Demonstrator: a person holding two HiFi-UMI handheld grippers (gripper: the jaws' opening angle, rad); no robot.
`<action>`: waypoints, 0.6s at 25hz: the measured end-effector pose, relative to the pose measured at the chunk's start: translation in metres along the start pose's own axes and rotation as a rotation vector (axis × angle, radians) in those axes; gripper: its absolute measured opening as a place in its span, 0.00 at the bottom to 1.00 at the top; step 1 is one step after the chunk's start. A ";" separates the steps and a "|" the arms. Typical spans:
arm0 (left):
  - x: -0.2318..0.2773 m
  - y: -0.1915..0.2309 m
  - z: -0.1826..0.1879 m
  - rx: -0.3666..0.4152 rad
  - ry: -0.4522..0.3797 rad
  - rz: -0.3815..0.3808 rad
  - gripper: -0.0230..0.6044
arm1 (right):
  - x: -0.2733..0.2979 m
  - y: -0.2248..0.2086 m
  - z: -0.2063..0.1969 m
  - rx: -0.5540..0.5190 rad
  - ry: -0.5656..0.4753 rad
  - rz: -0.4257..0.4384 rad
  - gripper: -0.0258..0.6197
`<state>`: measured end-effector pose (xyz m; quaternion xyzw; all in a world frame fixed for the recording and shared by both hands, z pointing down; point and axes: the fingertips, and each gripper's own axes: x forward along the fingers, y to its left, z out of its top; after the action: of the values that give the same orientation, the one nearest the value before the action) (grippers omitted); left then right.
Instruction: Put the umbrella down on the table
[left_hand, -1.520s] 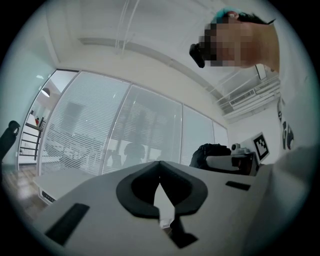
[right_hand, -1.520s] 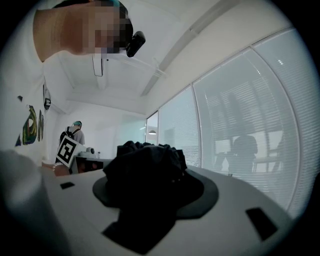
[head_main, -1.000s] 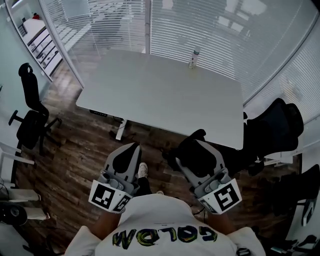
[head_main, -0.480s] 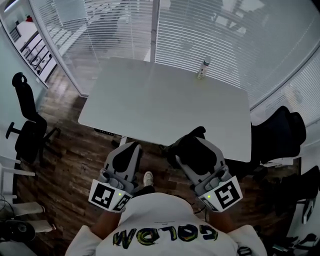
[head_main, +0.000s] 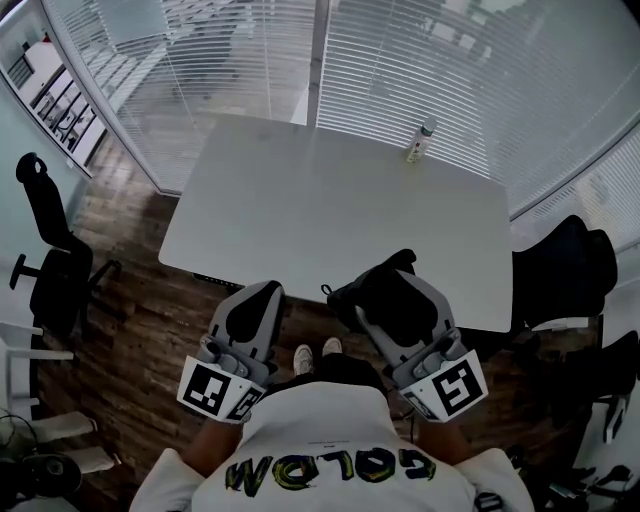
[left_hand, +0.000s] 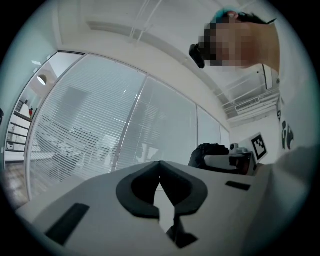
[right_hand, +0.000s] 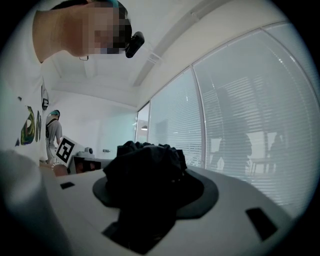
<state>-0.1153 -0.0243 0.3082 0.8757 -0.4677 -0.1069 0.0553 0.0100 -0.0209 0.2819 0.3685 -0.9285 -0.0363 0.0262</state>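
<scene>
Grips bundled black umbrella in right tool at near edge of table and carries left tool alongside, tips pressed together, empty

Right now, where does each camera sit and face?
Head view: head-mounted, facing down at the large white table; white shirt, left gripper, right gripper show.
Left gripper view: on that gripper, along its closed jaws, toward the slatted glass wall; person's head above.
Right gripper view: along jaws clamping the black folded umbrella; same head above.
Shared: both gripper views show that glass wall.
</scene>
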 end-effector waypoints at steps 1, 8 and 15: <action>0.002 0.003 -0.001 -0.003 0.003 0.000 0.05 | 0.003 -0.002 0.000 0.002 0.001 -0.003 0.42; 0.028 0.022 -0.007 -0.003 0.014 -0.004 0.05 | 0.025 -0.026 -0.011 0.014 0.007 -0.009 0.41; 0.077 0.040 -0.015 -0.001 0.030 -0.011 0.05 | 0.048 -0.070 -0.016 0.022 -0.001 -0.020 0.41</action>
<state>-0.1027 -0.1104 0.3200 0.8796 -0.4620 -0.0942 0.0624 0.0241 -0.1053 0.2932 0.3781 -0.9251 -0.0267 0.0214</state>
